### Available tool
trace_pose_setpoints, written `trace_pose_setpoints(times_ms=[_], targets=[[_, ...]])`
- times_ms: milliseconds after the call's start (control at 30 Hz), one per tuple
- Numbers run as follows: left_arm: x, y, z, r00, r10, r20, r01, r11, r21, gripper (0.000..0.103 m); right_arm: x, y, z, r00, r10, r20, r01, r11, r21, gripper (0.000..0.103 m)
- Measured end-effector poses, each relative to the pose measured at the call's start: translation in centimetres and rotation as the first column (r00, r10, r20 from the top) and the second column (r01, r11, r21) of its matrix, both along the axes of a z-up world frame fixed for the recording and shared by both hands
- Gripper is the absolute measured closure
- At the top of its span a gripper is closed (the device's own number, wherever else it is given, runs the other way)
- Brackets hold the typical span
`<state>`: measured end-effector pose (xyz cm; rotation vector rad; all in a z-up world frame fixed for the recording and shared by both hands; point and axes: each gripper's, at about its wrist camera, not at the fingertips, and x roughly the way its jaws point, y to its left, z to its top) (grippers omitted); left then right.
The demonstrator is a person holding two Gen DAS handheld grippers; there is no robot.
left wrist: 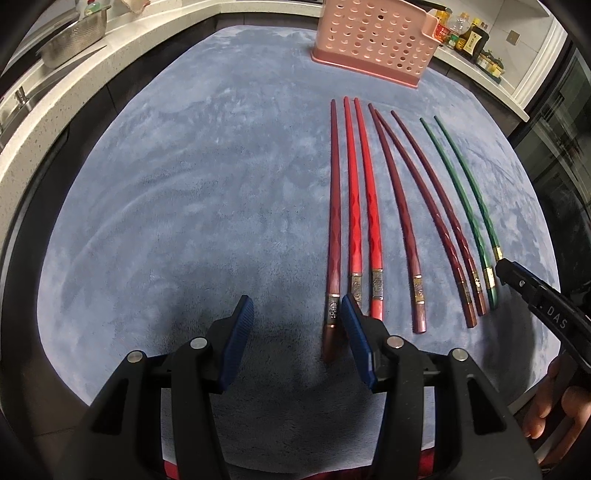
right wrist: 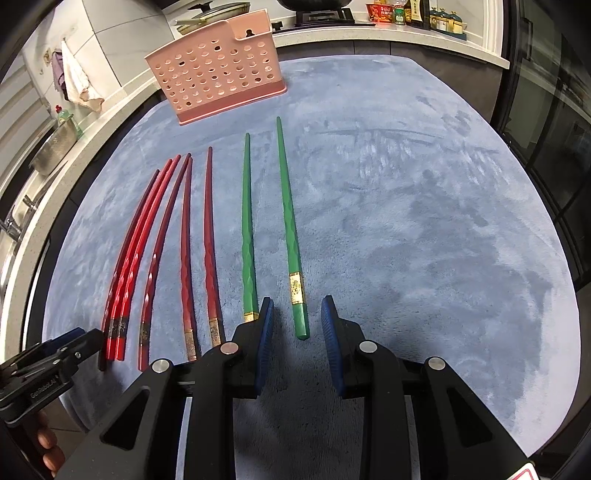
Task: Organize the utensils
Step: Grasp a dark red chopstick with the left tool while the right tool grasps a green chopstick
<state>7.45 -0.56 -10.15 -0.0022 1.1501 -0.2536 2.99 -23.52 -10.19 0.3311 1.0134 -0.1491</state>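
Several chopsticks lie side by side on a blue-grey mat [left wrist: 184, 206]: dark red ones, two bright red ones [left wrist: 356, 206] and two green ones [right wrist: 290, 229]. A pink perforated utensil holder [left wrist: 373, 40] stands at the mat's far edge, also in the right wrist view [right wrist: 218, 70]. My left gripper [left wrist: 295, 332] is open above the mat, its right finger by the butt of the leftmost dark red chopstick [left wrist: 334, 229]. My right gripper [right wrist: 297, 325] is open, with the butt of the rightmost green chopstick between its fingers, untouched.
A white counter [left wrist: 55, 110] curves around the mat, with a steel colander [left wrist: 74, 40] on it. Sauce bottles [left wrist: 465, 33] stand at the back right. Dark glass cabinet doors [right wrist: 546, 122] close off the right side.
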Motion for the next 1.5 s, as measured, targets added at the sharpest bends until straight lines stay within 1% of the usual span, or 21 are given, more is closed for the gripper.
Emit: trace_pose_setpoints(times_ms=[400, 667, 1000, 1267, 1333, 1433, 1500], targets=[[-0.14, -0.27, -0.49, 1.0, -0.014, 0.005, 0.014, 1.0, 0.026, 0.056, 0.26, 0.05, -0.28, 1.0, 0.001, -0.002, -0.001, 1.0, -0.001, 0.076], [-0.06, -0.17, -0.56, 1.0, -0.01, 0.009, 0.009, 1.0, 0.02, 0.056, 0.45, 0.12, -0.52, 1.0, 0.007, -0.003, -0.007, 1.0, -0.008, 0.076], [0.14, 0.46, -0.45, 1.0, 0.005, 0.012, -0.005, 1.0, 0.014, 0.069, 0.57, 0.05, -0.58, 1.0, 0.009, -0.002, -0.009, 1.0, -0.017, 0.08], [0.01, 0.62, -0.33, 1.0, 0.0, 0.019, 0.0, 1.0, 0.018, 0.081, 0.71, -0.23, -0.61, 1.0, 0.014, -0.003, -0.014, 0.999, -0.029, 0.091], [-0.04, 0.63, -0.3, 1.0, -0.005, 0.019, 0.005, 1.0, 0.013, 0.088, 0.71, -0.25, -0.6, 1.0, 0.015, -0.002, -0.015, 1.0, -0.027, 0.094], [-0.14, 0.52, -0.26, 1.0, -0.012, 0.019, 0.012, 1.0, 0.008, 0.092, 0.72, -0.27, -0.59, 1.0, 0.018, -0.002, -0.018, 0.999, -0.029, 0.095], [-0.13, 0.51, -0.23, 1.0, -0.014, 0.019, 0.014, 1.0, 0.006, 0.092, 0.67, -0.26, -0.55, 1.0, 0.02, -0.001, -0.02, 0.999, -0.029, 0.095]])
